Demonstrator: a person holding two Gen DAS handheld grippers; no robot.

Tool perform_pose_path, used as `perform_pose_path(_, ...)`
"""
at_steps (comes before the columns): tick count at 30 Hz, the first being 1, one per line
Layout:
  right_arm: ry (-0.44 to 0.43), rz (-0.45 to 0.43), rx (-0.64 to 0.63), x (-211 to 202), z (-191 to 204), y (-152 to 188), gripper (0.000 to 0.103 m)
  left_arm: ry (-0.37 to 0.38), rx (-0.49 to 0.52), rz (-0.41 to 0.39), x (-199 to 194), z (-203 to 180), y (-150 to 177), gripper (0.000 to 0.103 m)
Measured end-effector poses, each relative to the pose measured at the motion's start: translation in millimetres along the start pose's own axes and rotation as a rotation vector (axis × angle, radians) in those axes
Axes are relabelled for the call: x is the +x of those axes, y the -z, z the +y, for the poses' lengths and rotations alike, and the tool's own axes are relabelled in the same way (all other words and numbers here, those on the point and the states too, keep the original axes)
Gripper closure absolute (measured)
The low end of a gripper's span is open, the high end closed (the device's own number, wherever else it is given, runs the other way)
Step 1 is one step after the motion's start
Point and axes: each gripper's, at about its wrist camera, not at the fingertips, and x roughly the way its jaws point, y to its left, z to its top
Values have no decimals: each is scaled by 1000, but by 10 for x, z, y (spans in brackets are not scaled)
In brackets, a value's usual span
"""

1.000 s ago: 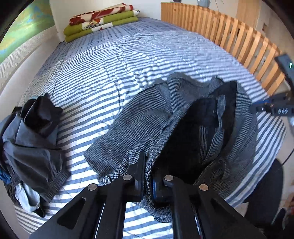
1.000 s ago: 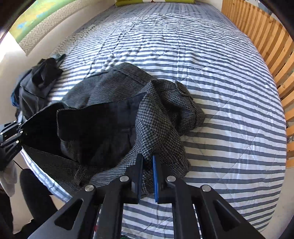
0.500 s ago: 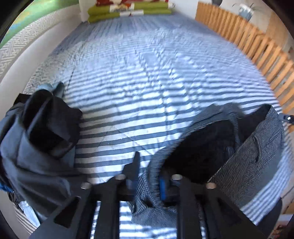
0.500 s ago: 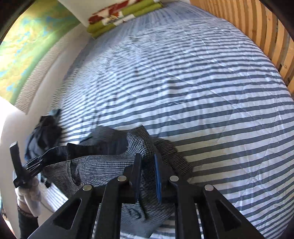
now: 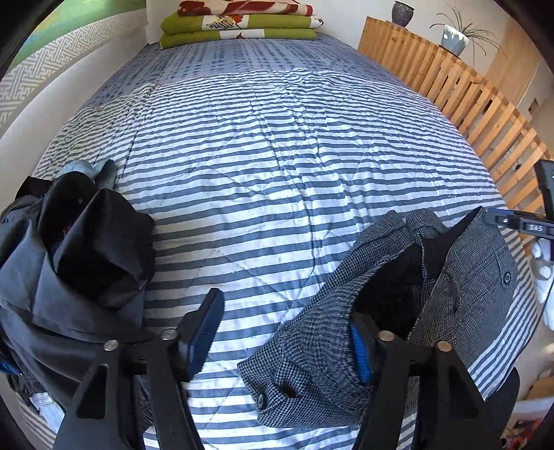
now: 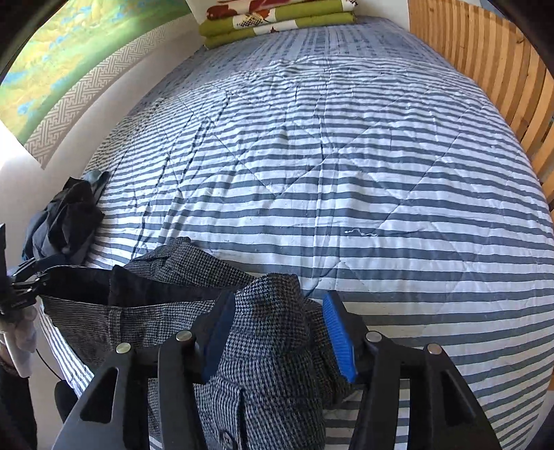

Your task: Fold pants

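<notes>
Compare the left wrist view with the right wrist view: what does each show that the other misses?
Only the left wrist view shows the potted plant and dark vase behind the wooden slats. Only the right shows the green-yellow wall picture clearly. Both share the checked pants, dark clothes pile, striped bedspread, folded blankets, both grippers open.
</notes>
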Motion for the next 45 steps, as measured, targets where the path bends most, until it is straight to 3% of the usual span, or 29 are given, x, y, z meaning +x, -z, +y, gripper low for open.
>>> perform_pose_path(1,10,22,-2,84,23,8,93,-5,-2,16,27,-6,-18,27)
perform_pose_path(5,20,-26,15,5,16,73,95,-8,-2,47,186,-99,-202,27)
perform_pose_path(9,17,-74,103,-245,-255,133,96,67,-46,-22,69,-86,-420,27)
perform_pose_path(12,-11,-63,128,-262,-437,182,96,87,-33,-40,5,-36,-385,25)
perform_pose_path(16,-74,-49,168,-92,-542,181,96,26,58,17,261,-87,-227,24)
perform_pose_path(20,-108,-33,167,7,-583,172,95,31,-1,77,716,57,-206,23)
perform_pose_path(23,-140,-31,178,-5,-664,195,89,103,-111,104,1007,243,-252,24)
perform_pose_path(25,-149,-38,204,5,-729,222,61,142,-179,102,1116,288,-268,24)
perform_pose_path(28,-189,-24,244,94,-810,270,58,199,-166,81,1131,202,-254,33)
perform_pose_path(30,-203,-17,246,121,-796,290,59,205,-112,82,1090,86,-213,48)
perform_pose_path(32,-210,-38,233,67,-736,286,68,202,-86,83,1054,34,-188,54)
perform_pose_path(33,-210,-41,220,37,-699,280,83,199,-84,81,1034,26,-179,65)
perform_pose_path(35,-180,-41,184,-35,-579,262,90,163,-81,79,993,13,-162,82)
perform_pose_path(38,-98,-40,112,-163,-394,268,94,117,-85,65,870,-20,-127,89)
perform_pose_path(41,-79,-70,74,-439,-274,356,94,112,-86,-2,498,-26,-54,90)
perform_pose_path(45,-111,-149,28,-1055,-42,721,95,159,-71,-132,-432,-54,322,95)
